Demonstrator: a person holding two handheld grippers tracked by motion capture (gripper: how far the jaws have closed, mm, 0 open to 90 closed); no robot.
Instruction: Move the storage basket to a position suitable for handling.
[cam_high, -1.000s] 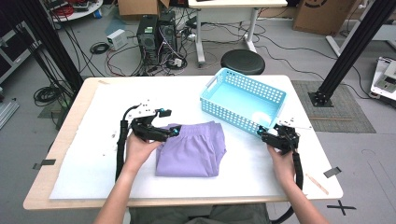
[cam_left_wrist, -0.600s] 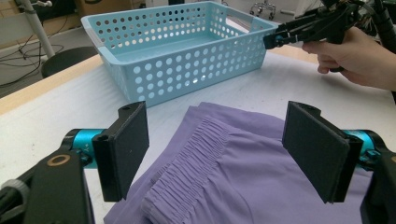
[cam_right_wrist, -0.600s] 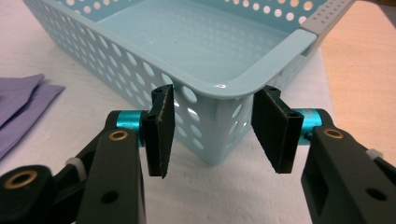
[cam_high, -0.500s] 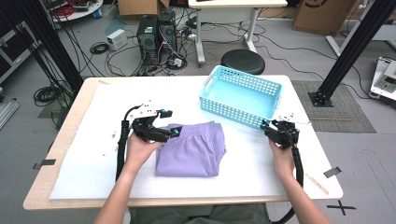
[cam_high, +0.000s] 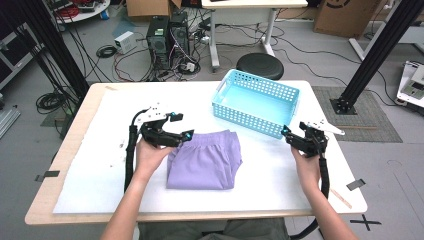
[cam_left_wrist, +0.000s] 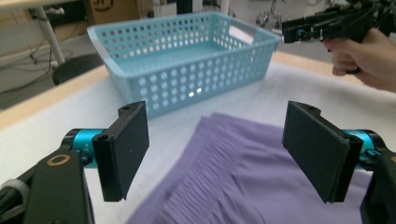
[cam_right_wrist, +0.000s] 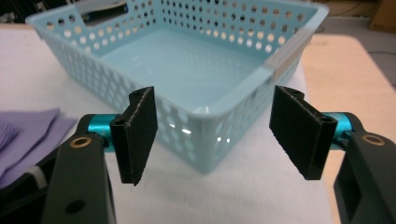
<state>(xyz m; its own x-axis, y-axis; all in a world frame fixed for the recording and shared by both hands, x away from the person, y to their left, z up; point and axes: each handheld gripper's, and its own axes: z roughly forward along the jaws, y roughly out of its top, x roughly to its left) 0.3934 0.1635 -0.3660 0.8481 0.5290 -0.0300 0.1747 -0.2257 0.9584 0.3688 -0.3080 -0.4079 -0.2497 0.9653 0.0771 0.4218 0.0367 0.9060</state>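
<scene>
The folded purple shorts lie just in front of the blue basket; soft, light cloth, probably best pinched at the gathered waistband. The left gripper hovers at that edge, jaws spread. The right gripper faces the basket's near corner; its jaws have just been opening and are empty.

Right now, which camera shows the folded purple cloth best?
The high view: the whole folded purple cloth lies flat on the table, every edge visible. The left gripper view shows only its pleated near part, close up. The right gripper view catches just a corner at the left edge.
</scene>
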